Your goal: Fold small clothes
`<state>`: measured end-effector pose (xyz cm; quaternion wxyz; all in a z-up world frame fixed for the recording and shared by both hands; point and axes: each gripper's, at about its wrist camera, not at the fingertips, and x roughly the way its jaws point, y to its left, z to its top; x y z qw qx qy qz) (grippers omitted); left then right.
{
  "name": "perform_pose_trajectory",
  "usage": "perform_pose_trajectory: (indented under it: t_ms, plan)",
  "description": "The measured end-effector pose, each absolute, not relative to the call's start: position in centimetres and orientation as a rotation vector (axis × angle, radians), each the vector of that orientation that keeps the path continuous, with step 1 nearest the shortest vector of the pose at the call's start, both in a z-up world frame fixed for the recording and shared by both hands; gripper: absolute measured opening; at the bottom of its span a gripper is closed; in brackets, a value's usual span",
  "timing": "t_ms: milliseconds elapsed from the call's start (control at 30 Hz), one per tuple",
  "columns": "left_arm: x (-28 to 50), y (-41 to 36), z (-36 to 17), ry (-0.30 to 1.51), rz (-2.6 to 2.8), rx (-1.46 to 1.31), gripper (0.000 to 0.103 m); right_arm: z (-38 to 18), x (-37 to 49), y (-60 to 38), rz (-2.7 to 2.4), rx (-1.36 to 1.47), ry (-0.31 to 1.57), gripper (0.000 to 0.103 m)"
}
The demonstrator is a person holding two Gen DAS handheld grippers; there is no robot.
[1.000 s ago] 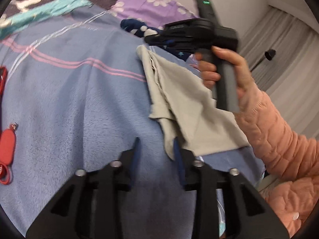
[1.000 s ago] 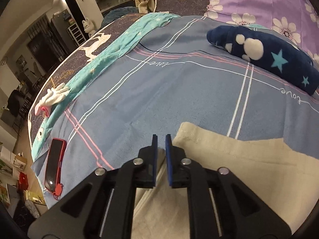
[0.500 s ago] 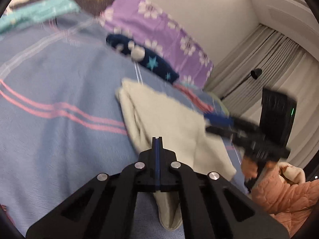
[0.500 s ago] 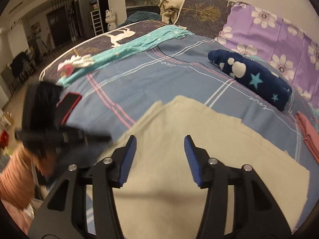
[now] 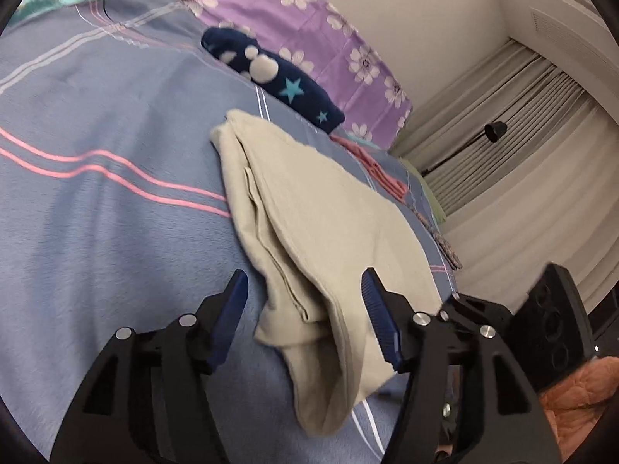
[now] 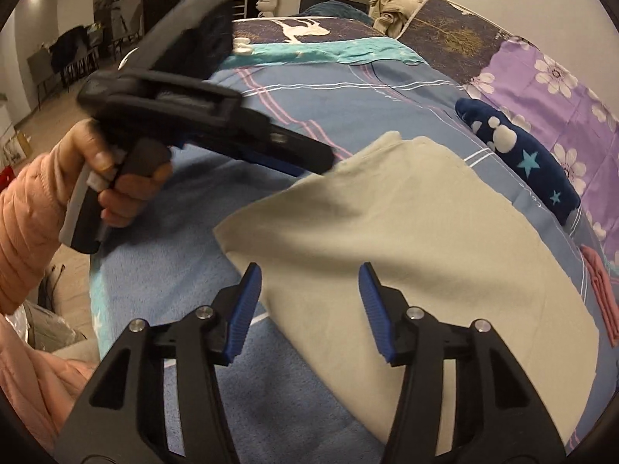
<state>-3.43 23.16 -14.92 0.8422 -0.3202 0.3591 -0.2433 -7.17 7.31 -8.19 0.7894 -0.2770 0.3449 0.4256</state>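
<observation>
Fold just laid: beige folded cotton garment on bed; left claw opening, right claw spread, both empty. Next: regrasp edge.

Blue striped bedspread carries beige garment, navy starred cloth.

Left gripper: I see 2 black angular fingers with ribbed blue pads, and 2 round silver screws on each finger.
Right gripper: my view shows the same build, black plastic with triangular cut-outs, ribbed blue pads, 4 silver screws.
Left gripper body, seen from the right camera: black housing, a boxy black block at the far end, a grey and black handle.
Left hand: I see it come out of a sleeve.
Sleeve: peach-pink, quilted, puffy.
</observation>
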Motion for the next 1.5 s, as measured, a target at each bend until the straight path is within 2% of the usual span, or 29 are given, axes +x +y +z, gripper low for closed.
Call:
perform_pose_trajectory:
  t_ms: [33,67,100,300,433,600,700,767,833,1033,1500]
  plan:
    - [-2.6,22.8,-15.1,0.776,-0.502,-0.662,0.057,-8.4,-7.2,7.1,0.914,-0.59,0.752,0.052]
    - [-2.1,22.5,-15.2,0.789,-0.475,-0.624,0.023,-8.5,-7.1,6.9,0.909,-0.575,0.763,0.053]
    - [-1.4,22.3,-15.4,0.809,-0.439,-0.585,0.004,-8.6,-7.0,6.7,0.901,-0.564,0.769,0.054]
    - [-1.9,23.2,-16.0,0.803,-0.394,-0.596,0.006,-9.4,-6.8,5.2,0.865,-0.53,0.796,0.057]
    - [-2.6,24.7,-16.7,0.792,-0.38,-0.678,0.02,-9.8,-7.8,5.8,0.864,-0.587,0.767,0.057]
    - [-2.7,25.1,-17.1,0.786,-0.396,-0.729,0.024,-10.7,-8.6,7.5,0.832,-0.657,0.75,0.058]
    - [-2.4,24.3,-16.8,0.793,-0.413,-0.695,0.035,-11.0,-8.5,8.6,0.788,-0.696,0.728,0.06]
    - [-2.3,23.9,-16.5,0.787,-0.442,-0.683,0.049,-11.1,-8.7,9.7,0.757,-0.743,0.689,0.06]
    - [-2.0,23.5,-16.3,0.782,-0.461,-0.671,0.055,-11.3,-9.0,10.8,0.734,-0.784,0.645,0.06]
    - [0.5,22.7,-15.8,0.799,-0.461,-0.632,0.055,-11.9,-9.4,12.5,0.702,-0.853,0.558,0.056]
    - [7.6,21.3,-15.3,0.859,-0.479,-0.563,0.052,-11.8,-7.1,11.8,0.674,-0.733,0.644,0.057]
